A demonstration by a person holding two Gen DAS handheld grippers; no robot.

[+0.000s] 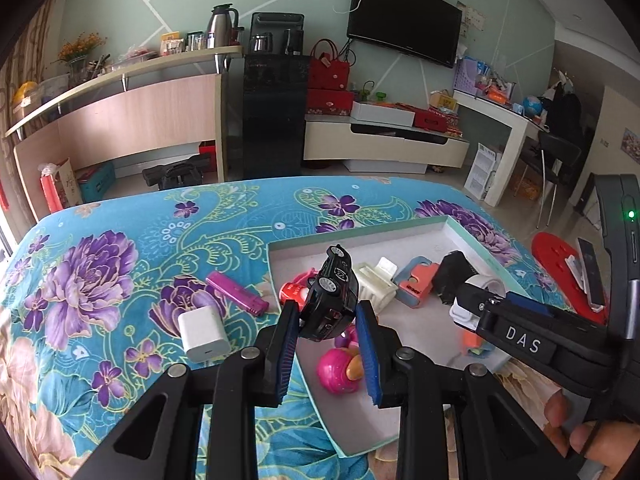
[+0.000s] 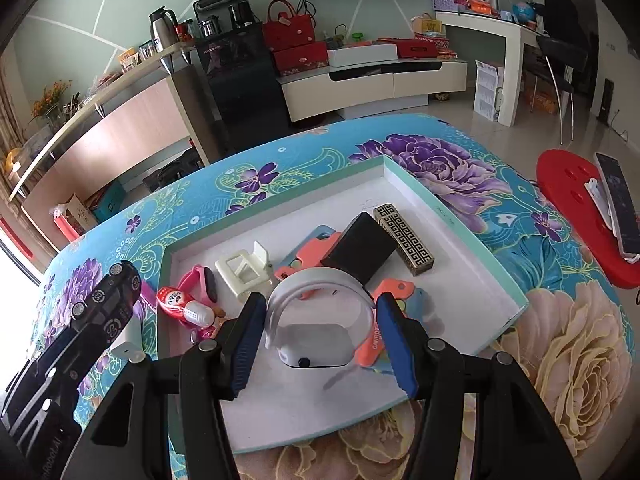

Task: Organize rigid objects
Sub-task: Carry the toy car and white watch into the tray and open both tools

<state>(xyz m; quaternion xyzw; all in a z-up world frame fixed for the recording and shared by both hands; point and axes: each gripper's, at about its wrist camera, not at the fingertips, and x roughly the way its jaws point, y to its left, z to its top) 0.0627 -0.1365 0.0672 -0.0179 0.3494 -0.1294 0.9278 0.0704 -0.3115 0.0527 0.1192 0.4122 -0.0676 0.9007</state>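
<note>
Basically, my left gripper (image 1: 328, 322) pinched the black toy car (image 1: 331, 296) over the box (image 1: 472, 232) edge while my right gripper (image 2: 320, 320) clamped the white smartwatch (image 2: 316, 320) above it, so both needed low, separate, gentle drops.

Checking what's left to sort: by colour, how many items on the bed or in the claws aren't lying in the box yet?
White: 2 (charger, wristband in right claw)
Black: 1 (toy car in left claw)
Magenta: 1 (lighter)
Total: 4
</note>
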